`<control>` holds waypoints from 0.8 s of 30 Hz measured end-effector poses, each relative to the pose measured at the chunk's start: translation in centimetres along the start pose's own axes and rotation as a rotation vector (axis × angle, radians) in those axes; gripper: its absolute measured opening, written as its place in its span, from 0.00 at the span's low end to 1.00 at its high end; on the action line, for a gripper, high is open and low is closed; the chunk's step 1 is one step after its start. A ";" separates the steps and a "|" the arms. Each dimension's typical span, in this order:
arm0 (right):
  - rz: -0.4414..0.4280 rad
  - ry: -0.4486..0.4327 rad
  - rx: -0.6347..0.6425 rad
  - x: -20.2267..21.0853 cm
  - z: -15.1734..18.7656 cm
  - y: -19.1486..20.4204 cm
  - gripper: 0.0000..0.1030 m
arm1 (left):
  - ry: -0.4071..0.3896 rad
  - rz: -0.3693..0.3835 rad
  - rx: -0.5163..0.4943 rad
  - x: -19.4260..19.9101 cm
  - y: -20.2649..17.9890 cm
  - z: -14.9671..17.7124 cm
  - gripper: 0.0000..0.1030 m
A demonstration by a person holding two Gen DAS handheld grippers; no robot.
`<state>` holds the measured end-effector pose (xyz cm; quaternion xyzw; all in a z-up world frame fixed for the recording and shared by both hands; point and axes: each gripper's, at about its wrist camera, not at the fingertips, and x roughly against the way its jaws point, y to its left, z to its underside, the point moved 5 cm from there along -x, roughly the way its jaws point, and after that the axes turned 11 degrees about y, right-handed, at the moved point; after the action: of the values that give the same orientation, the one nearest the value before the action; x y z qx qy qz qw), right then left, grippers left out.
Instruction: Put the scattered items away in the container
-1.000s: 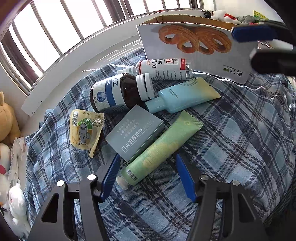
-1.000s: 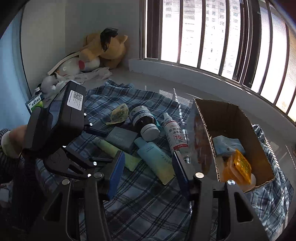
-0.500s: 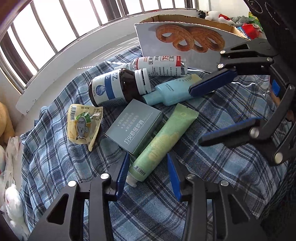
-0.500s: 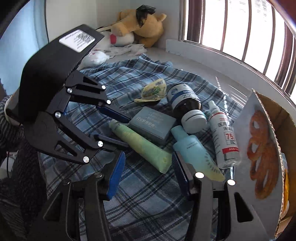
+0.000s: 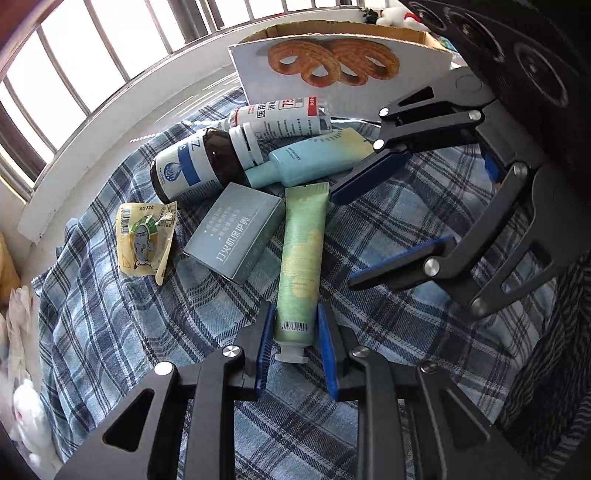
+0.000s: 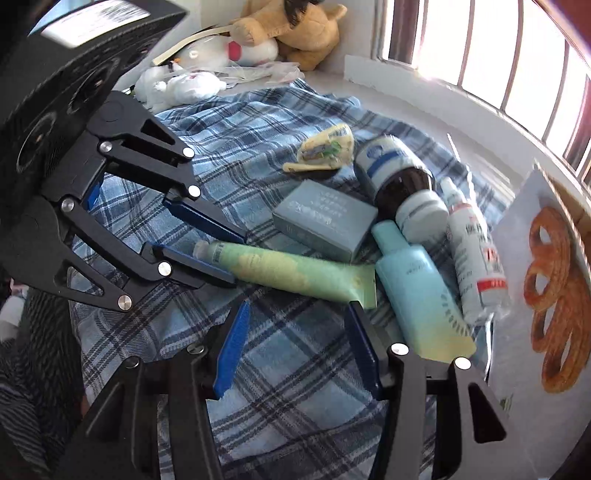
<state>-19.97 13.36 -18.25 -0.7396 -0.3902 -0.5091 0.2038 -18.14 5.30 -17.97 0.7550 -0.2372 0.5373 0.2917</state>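
Observation:
A pale green tube lies on the plaid cloth with its cap end towards me. My left gripper is closing on that end, and its blue pads sit against both sides of the tube. My right gripper hangs open over bare cloth just short of the tube's flat end, with nothing between its fingers. Beyond lie a grey box, a brown bottle, a light blue tube, a white spray bottle and a yellow sachet. The cardboard container stands behind them.
The plaid cloth covers a ledge below a barred window. Plush toys and white bags are piled in the far corner. A striped sleeve shows behind the right gripper.
My left jaws have narrowed from wide apart to snug around the green tube's cap end. The right gripper has come down and closer to the items, its opening unchanged.

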 end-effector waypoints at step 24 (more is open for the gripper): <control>-0.718 -0.147 -0.615 0.2 0.8 -4.2 0.42 | -0.121 0.044 0.078 3.2 0.6 -1.4 0.23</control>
<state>-22.72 16.59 -18.77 -0.6181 -0.4659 -0.5853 -0.2414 -18.47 5.66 -14.49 0.7915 -0.2498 0.5059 0.2351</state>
